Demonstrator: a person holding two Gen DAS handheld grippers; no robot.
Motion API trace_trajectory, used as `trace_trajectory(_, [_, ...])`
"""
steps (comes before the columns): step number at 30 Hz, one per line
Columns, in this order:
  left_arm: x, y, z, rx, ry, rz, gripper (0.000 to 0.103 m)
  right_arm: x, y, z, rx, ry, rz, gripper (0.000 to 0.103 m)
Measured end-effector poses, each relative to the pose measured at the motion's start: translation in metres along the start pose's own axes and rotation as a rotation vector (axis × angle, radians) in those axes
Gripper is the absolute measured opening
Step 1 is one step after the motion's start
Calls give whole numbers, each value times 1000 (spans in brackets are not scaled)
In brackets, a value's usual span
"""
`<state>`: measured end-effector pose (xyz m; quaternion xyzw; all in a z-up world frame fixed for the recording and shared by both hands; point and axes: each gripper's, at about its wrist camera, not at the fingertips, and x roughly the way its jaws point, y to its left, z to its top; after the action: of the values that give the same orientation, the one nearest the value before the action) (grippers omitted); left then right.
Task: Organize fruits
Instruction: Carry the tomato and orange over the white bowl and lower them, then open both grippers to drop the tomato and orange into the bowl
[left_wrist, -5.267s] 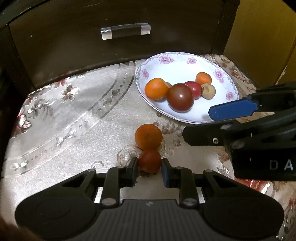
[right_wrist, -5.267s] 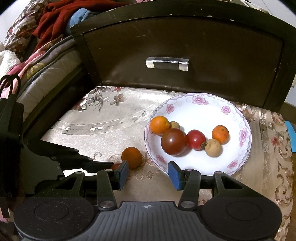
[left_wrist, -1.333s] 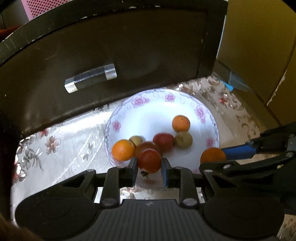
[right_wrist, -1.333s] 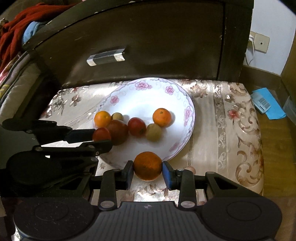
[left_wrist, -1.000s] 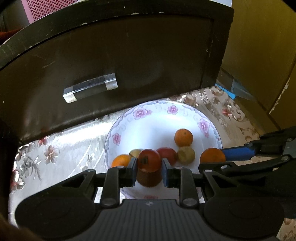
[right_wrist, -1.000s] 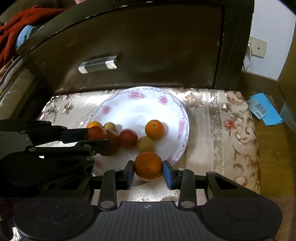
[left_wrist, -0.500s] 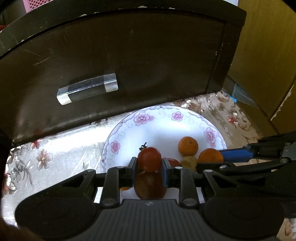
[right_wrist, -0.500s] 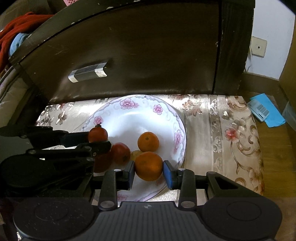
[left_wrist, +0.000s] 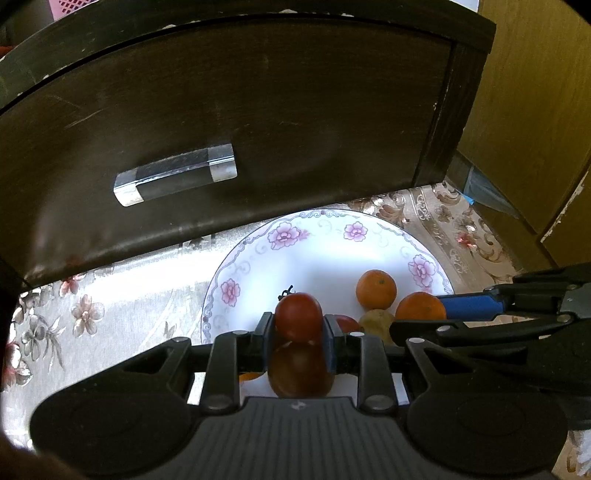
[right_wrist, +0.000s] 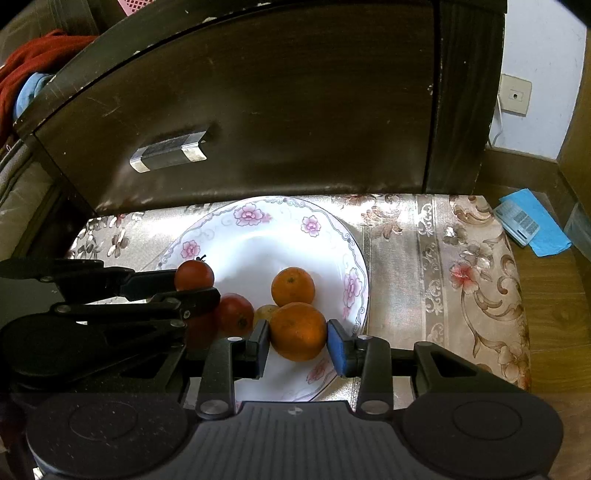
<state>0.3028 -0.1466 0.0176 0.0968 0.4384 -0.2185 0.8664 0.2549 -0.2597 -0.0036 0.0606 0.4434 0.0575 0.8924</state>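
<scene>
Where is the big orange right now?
The big orange is pinched between the right gripper's fingers, over the near edge of the flowered plate, beside the small orange lying there.

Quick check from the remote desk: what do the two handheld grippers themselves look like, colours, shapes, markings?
Both match. The left gripper and right gripper are matte black plastic, each with a ribbed grey-black base plate bearing a small logo, two round lobes, angular linkage arms with silver screws, and flat blue pads on the fingers. No cables, sleeves or hands show.
</scene>
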Motion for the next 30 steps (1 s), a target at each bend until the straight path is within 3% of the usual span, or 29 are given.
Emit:
trace_trajectory(10, [-9,1,1,-1,-9,8,39,-4,-1,-1,16,-11,4,35])
trace_trajectory(16, [-20,2,3,-3,-32,42,47,-12,-1,-3,31,-26,5,40])
trace_trajectory(21, [-30,7,2,-20,-53,98,63,-17,0,-4,50,-38,23,44])
trace_trajectory(24, [-36,12,-2,-35,-64,123,68,-22,5,-4,37,-47,28,48])
trace_trajectory(30, [-52,16,-15,-65,-81,171,84,-37,6,-10,40,-63,16,49])
